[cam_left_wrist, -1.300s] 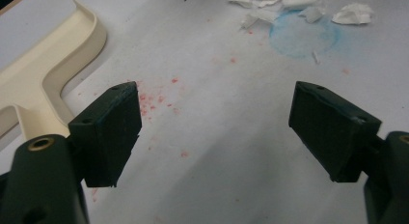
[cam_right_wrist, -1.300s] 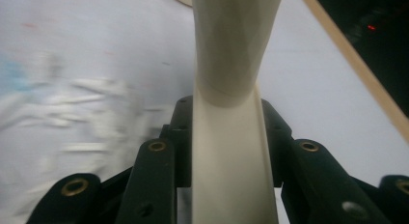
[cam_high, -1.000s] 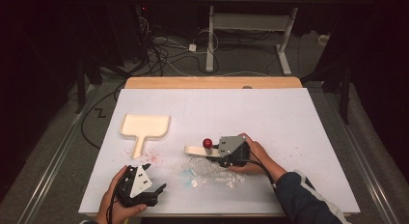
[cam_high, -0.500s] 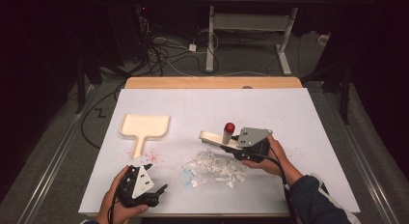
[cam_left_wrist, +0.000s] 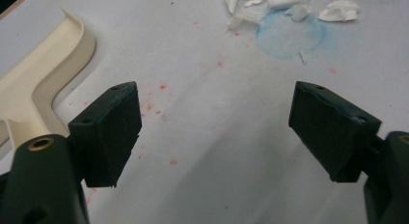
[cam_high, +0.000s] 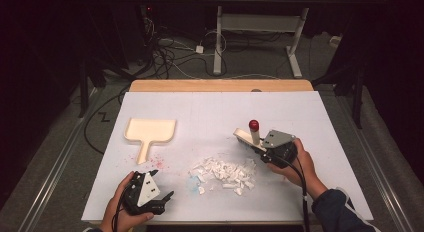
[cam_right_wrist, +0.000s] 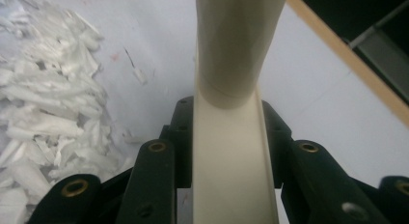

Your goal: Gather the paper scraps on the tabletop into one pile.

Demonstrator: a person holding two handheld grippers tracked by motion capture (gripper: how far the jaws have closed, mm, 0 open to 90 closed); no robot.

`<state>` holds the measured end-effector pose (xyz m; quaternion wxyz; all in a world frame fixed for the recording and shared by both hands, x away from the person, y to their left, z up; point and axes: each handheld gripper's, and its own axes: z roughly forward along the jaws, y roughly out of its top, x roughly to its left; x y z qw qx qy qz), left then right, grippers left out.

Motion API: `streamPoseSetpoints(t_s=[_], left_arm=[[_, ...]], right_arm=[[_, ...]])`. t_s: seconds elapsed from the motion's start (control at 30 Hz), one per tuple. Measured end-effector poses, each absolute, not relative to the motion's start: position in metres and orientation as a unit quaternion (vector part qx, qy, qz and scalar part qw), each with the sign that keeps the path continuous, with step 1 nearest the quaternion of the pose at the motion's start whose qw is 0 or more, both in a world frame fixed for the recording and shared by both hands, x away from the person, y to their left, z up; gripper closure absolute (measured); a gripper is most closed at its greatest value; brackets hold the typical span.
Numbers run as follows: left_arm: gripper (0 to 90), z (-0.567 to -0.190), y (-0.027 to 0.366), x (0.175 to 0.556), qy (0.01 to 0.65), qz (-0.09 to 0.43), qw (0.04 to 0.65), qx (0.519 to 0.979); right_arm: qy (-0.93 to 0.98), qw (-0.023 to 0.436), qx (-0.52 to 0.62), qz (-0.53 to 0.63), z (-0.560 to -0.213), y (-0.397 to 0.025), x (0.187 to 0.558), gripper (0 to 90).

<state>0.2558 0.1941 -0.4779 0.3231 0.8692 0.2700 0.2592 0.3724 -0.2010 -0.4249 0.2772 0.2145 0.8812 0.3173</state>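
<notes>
the right hand-held gripper is clamped on the cream handle of a small brush, its jaws pressed to both flat sides of the handle as the right gripper view shows. a red knob stands up from the brush, whose head sits just beside the right edge of the pile of white scraps in the middle of the white table. the low, angled hold looks meant to keep the brush head down at the table surface so it can push the scraps sideways; whether the head is touching the table i cannot tell.

the left hand-held gripper rests near the front left edge of the table with its jaws spread wide and nothing between them. in the left gripper view its jaws frame bare table speckled with red flecks, with the dustpan's handle at the left and a faint blue round stain beyond.

the cream dustpan lies flat to the left of the pile, well apart from it, handle pointing toward the person. my guess is that the work is sweeping the scraps into the dustpan: the brush is on the far side of the pile from the pan, which suits a leftward sweep, and the empty left hand-held gripper is near the handle, well placed to steady or tilt the pan. the pile lies well short of the pan, so the sweep seems barely begun.
</notes>
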Motion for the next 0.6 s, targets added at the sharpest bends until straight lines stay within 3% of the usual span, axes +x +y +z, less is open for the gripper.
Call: streamPoseSetpoints(t_s=[0.17,0.5,0.6], left_arm=[[18.0,-0.478,0.193,0.257,0.268,0.256,0.321,0.872],[18.0,-0.479,0.193,0.257,0.266,0.254,0.321,0.873],[18.0,-0.479,0.193,0.257,0.267,0.255,0.321,0.872]], right_arm=[[0.877,0.274,0.225,0.325,-0.434,-0.186,0.366,68.0],[0.883,0.197,0.194,0.378,-0.431,-0.163,0.348,68.0],[0.884,0.214,0.180,0.375,-0.427,-0.161,0.346,68.0]])
